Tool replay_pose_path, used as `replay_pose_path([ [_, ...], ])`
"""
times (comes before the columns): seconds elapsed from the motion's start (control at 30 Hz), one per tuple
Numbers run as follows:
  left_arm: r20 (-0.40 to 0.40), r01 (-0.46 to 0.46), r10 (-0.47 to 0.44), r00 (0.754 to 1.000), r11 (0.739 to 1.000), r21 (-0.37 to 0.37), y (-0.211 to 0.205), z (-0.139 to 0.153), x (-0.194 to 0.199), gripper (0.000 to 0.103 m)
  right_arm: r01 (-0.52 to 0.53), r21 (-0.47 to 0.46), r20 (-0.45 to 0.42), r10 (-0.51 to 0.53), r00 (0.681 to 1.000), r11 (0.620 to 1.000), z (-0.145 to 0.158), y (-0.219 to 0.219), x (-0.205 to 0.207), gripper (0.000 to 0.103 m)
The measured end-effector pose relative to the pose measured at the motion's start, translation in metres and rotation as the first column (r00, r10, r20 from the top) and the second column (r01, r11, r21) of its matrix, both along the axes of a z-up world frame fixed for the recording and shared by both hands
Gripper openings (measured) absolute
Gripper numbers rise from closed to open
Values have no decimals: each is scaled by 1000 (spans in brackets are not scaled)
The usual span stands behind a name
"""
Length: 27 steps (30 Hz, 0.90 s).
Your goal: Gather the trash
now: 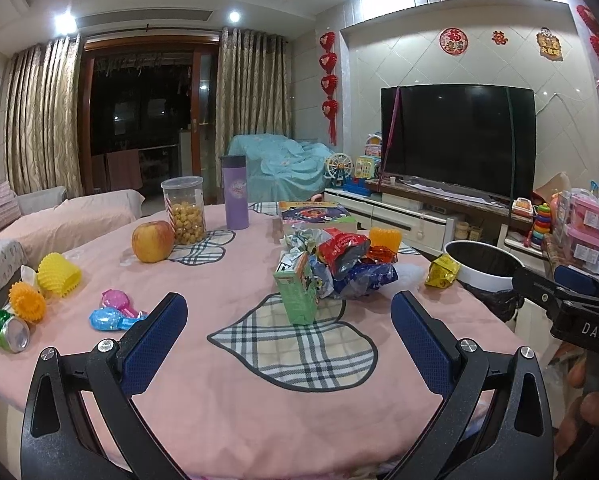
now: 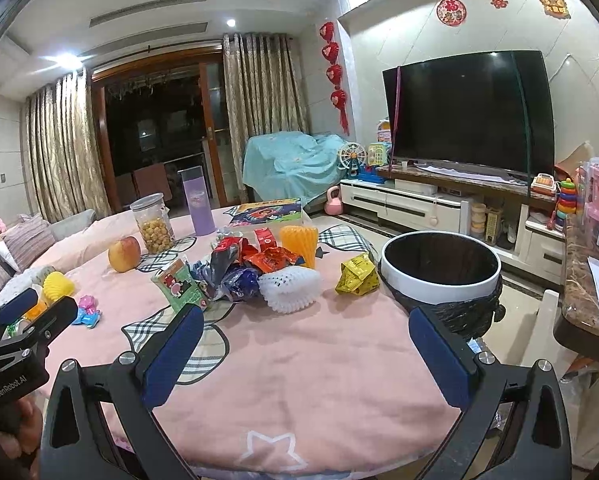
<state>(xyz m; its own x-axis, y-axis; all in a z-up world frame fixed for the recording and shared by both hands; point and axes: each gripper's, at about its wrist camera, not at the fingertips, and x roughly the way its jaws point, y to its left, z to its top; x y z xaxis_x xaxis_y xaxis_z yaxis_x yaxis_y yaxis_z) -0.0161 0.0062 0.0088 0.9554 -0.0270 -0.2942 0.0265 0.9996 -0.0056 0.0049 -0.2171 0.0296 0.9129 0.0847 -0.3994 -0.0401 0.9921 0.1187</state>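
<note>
Pink tablecloth (image 2: 299,360) under your tools; left gripper (image 1: 289,320) and right gripper (image 2: 305,340) both spread wide, holding nothing. Wrapper pile (image 2: 251,268) mid-table, yellow packet (image 2: 357,276) just beside white bin (image 2: 439,272)

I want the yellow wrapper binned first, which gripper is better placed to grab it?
The right gripper, probably: open, with the yellow wrapper and bin ahead on its side. The left gripper faces the green carton.

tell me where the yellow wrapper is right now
The yellow wrapper lies on the pink tablecloth at the table's right edge, between the white foam net and the bin, apart from the main pile.
</note>
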Motion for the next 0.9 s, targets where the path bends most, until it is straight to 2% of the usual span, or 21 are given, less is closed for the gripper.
replay_pose_path([
  [0.9,-1,5,-5,1000,1000,2,-2,-1,0,103,-6,4,0,6,1000,1000,1,1,-1,103],
])
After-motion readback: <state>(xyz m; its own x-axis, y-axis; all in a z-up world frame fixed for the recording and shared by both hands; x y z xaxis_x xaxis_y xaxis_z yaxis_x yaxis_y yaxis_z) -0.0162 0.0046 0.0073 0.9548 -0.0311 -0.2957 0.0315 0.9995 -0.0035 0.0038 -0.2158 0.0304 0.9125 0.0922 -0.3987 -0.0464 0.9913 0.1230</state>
